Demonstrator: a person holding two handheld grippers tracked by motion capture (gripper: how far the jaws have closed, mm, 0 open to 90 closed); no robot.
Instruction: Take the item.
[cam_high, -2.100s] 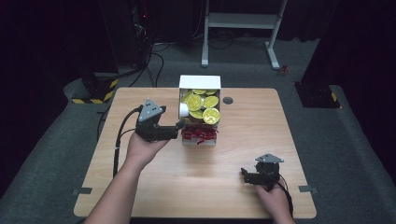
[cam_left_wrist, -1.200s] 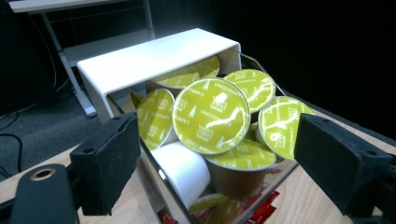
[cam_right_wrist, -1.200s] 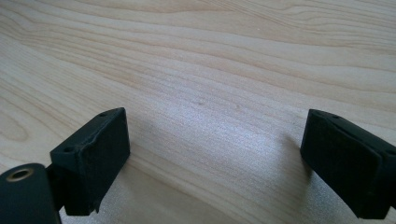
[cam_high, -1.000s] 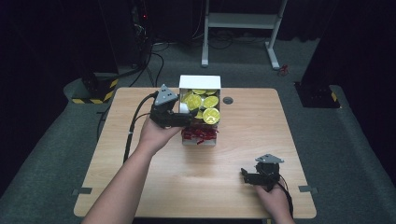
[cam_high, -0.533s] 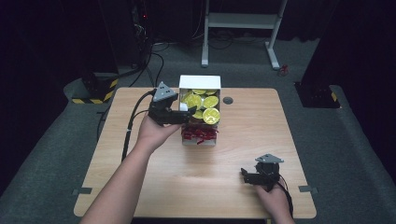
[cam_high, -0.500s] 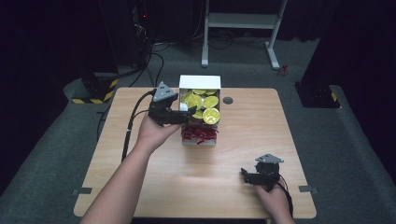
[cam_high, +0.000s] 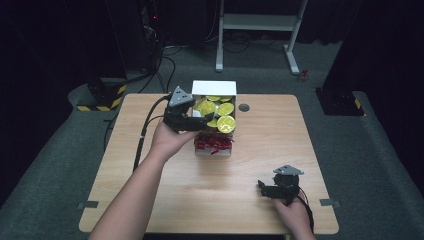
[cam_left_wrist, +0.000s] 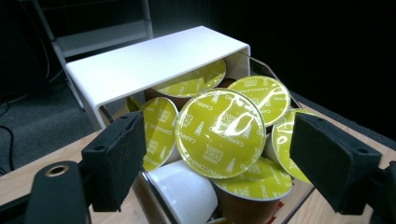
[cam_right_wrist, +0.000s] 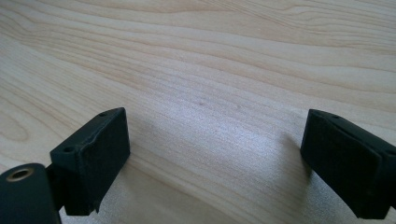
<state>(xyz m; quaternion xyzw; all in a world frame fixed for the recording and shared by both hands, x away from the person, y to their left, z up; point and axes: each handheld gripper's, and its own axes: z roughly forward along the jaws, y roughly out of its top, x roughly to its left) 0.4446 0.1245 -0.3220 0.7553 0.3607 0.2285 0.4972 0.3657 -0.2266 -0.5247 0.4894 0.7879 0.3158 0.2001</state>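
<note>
Capsule (cam_left_wrist: 219, 133), yellow-green foil lid, is sitting on top of the pile in the white box (cam_high: 214, 88) at the table's far-centre edge, between the left gripper (cam_left_wrist: 233, 163) pads but not touched yet. L gripper has come forward from beside the box to over its left side vs approx. 2 s ago, and its jaws have just been closing, so it's lining up a pick, not gripping. Jaws are still spread wider than the lid; gap on both sides. Neighbouring capsules are crowding it, white cup (cam_left_wrist: 180, 189) just below, so pads may be catching two, hard to tell from this angle. R gripper (cam_high: 272, 189) is resting on the table (cam_high: 310, 150) near the front-right corner, jaws spread wide, nothing between them, idle.
</note>
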